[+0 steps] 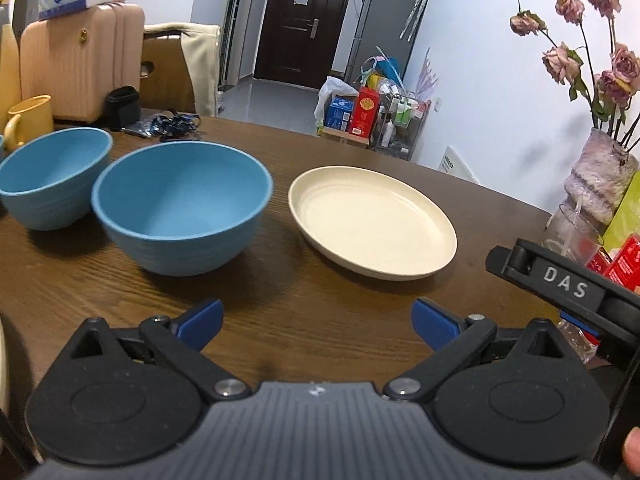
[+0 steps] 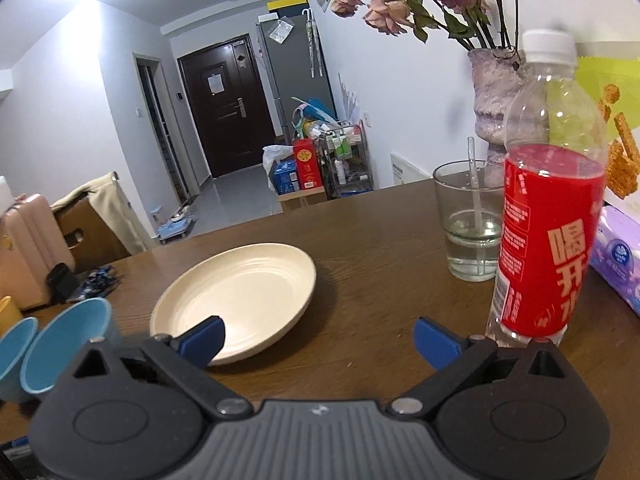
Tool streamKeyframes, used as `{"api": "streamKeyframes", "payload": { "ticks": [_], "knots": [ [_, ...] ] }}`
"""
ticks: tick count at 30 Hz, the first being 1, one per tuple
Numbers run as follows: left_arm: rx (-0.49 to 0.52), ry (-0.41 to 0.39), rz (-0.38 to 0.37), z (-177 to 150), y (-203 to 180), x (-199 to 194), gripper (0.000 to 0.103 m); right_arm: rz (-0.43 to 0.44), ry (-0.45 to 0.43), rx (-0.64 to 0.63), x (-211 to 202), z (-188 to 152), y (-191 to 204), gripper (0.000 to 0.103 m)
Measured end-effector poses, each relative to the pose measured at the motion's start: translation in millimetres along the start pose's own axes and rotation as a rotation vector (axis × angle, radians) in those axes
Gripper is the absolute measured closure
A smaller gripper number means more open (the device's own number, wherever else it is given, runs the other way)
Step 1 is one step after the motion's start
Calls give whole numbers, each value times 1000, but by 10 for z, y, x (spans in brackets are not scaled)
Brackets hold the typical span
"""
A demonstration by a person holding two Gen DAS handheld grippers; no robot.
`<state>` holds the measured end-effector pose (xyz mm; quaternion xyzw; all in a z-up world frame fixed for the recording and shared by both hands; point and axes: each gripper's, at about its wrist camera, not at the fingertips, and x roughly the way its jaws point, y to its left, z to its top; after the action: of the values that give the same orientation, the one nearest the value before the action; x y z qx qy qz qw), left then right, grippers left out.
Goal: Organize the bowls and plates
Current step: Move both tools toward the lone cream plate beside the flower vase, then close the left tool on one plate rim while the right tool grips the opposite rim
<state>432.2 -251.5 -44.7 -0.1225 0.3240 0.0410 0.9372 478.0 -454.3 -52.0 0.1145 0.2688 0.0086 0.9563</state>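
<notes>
Both the left gripper [image 1: 318, 322] and right gripper [image 2: 318, 342] stand wide apart, empty, above the brown wooden desk [image 1: 304, 300], facing a round cream plate [image 1: 372, 220] beside two blue bowls [image 1: 182, 204].

Two blue bowls and a cream plate on the bench

The left gripper [image 1: 318, 322] hovers wide apart and empty before the near bowl [image 1: 182, 206]; far bowl [image 1: 54, 178] left, cream plate [image 1: 372, 220] right, on the bench [image 1: 304, 300].

Two blue bowls [image 1: 182, 206] [image 1: 52, 182] sitting upright, side by side; cream plate [image 1: 372, 220] lying flat beside nearer bowl.
</notes>
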Motion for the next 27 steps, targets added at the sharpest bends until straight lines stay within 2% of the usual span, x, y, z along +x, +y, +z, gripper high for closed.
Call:
{"api": "streamKeyframes", "payload": {
  "ticks": [4,8,11,15,21,24,27],
  "knots": [
    [1,3,-3,45,-96,153,5,-8,-6,-24,203,35,-5,8],
    [11,18,-9,84,-183,295,13,11,1,-26,398,96,-8,17],
    [21,34,-15,117,-215,394,25,17,24,-26,578,132,-15,27],
    [23,60,-14,158,-224,499,38,46,76,-2,822,175,-41,45],
    [-1,110,8,243,-211,693,54,44,117,1,1046,208,-6,52],
    [-22,131,19,275,-183,781,56,48,132,34,1145,237,-61,62],
    [-36,132,32,325,-178,843,58,61,145,65,1238,263,-117,66]
  ]
}}
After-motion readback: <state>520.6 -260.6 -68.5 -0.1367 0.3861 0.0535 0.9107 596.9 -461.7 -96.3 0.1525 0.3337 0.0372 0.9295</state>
